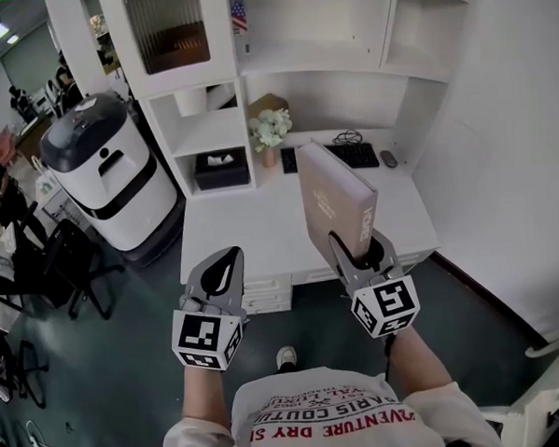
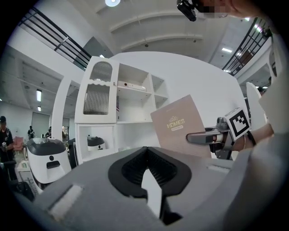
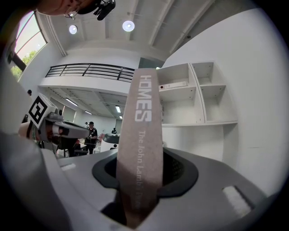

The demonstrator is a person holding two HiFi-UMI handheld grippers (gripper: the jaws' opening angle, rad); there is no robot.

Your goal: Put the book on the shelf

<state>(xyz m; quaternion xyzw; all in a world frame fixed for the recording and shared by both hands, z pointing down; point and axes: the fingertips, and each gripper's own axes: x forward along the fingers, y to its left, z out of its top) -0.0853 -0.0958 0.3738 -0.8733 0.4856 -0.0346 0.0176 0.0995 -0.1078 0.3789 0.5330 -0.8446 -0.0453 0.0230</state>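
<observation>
A tan hardcover book [image 1: 332,198] with "HOMES" on its cover and spine stands upright in my right gripper [image 1: 360,248], which is shut on its lower edge. In the right gripper view the spine [image 3: 141,135] rises between the dark pads. The book is held in the air in front of the white desk [image 1: 252,233]. My left gripper [image 1: 227,258] hovers to the left of it, jaws together and holding nothing; its own view shows the pads [image 2: 156,167] meeting. The white shelf unit [image 1: 290,63] stands above the desk, with open compartments [image 3: 194,97].
On the desk lie a black keyboard [image 1: 355,155], a mouse [image 1: 388,159], a vase of white flowers [image 1: 270,132] and a black box [image 1: 222,169] in a cubby. A white wheeled machine [image 1: 104,171] and dark chairs [image 1: 67,266] stand at the left. A white wall is at the right.
</observation>
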